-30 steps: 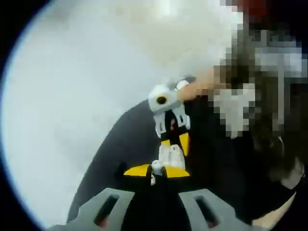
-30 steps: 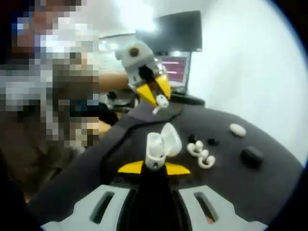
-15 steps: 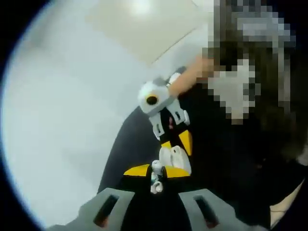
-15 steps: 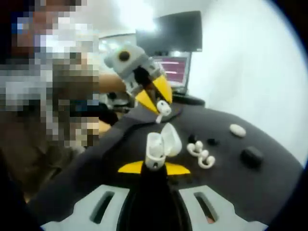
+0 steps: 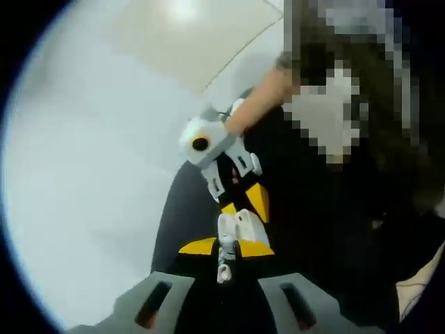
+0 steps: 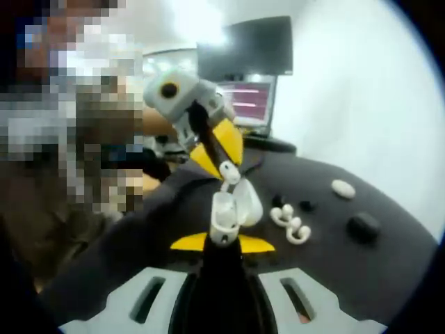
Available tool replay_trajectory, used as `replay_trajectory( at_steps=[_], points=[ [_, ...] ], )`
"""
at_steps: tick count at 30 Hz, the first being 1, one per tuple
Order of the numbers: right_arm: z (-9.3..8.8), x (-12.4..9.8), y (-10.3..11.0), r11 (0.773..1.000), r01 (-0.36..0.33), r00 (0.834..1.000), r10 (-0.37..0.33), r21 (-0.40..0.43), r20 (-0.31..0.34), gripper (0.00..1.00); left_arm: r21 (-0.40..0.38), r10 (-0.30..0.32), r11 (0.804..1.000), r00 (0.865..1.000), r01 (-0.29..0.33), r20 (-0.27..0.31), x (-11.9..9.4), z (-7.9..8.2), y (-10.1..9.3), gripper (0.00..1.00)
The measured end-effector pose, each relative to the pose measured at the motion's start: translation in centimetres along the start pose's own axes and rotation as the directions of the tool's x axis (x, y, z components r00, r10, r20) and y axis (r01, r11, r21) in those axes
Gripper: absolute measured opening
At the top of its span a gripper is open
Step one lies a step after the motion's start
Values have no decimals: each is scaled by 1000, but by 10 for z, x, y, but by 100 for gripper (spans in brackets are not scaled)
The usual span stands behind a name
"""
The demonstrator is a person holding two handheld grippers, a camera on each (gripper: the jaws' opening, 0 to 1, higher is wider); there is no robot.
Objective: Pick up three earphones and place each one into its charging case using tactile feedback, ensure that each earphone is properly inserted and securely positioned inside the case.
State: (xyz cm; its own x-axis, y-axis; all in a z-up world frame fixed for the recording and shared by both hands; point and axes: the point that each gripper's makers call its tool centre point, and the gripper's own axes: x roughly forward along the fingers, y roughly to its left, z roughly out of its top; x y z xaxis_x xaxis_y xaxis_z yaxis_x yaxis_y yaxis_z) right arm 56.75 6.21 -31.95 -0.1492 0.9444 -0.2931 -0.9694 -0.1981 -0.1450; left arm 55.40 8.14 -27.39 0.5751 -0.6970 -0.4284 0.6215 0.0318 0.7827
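So the right gripper (image 6: 223, 243) is pinching the open white charging case (image 6: 229, 209) between its yellow tips, holding it up above the dark round table (image 6: 334, 264), lid flipped back. The left gripper (image 6: 224, 167) is coming in from above the case, jaws squeezed on a white earphone (image 6: 229, 173), stem pointing down right at the case's mouth, basically touching it. In the left gripper view that earphone (image 5: 224, 261) is sitting clamped between the yellow tips, with the case (image 5: 235, 226) just beyond it. Near the case on the table, two more white earphones (image 6: 292, 224) are lying together, and farther off a white oval case (image 6: 343, 187) and a black case (image 6: 363, 224) are resting apart.
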Motion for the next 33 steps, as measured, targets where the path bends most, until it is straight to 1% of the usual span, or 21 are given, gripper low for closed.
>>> replay_trajectory(
  at_steps=[2,5,7,9,14,17,22,24,27,31,33],
  points=[
    [0,0,0,1000,0,1000,0,-1,0,17,13,8,1000,1000,-8,5,1,2,-1,8],
    [0,0,0,1000,0,1000,0,-2,0,17,77,2,997,1000,0,-23,4,0,-5,8],
    [0,0,0,1000,1,1000,-1,-3,1,17,82,-5,997,1000,7,-23,5,0,-8,8],
    [0,0,0,1000,1,1000,-1,-4,1,17,113,-2,994,999,5,-34,6,0,-9,8],
    [0,0,0,1000,1,1000,-1,-4,1,17,128,-12,992,999,18,-42,7,0,-9,8],
    [0,0,-1,1000,1,1000,-1,-6,1,17,135,-39,990,998,45,-45,8,-1,-12,8],
    [0,0,-1,1000,1,1000,-1,-4,1,17,122,-72,989,996,78,-51,10,-2,-10,8],
    [0,0,-1,1000,1,1000,-1,-4,1,17,108,-76,991,995,83,-63,11,-4,-9,8],
    [0,0,-1,1000,1,1000,-1,-5,1,17,74,-89,993,994,93,-64,10,-5,-8,8],
    [0,0,-1,1000,0,1000,0,-3,1,17,67,-96,993,993,100,-69,9,-4,-8,9],
    [0,0,-1,1000,0,1000,0,-3,1,17,65,-100,993,993,104,-62,9,-3,-8,10]
  ],
)
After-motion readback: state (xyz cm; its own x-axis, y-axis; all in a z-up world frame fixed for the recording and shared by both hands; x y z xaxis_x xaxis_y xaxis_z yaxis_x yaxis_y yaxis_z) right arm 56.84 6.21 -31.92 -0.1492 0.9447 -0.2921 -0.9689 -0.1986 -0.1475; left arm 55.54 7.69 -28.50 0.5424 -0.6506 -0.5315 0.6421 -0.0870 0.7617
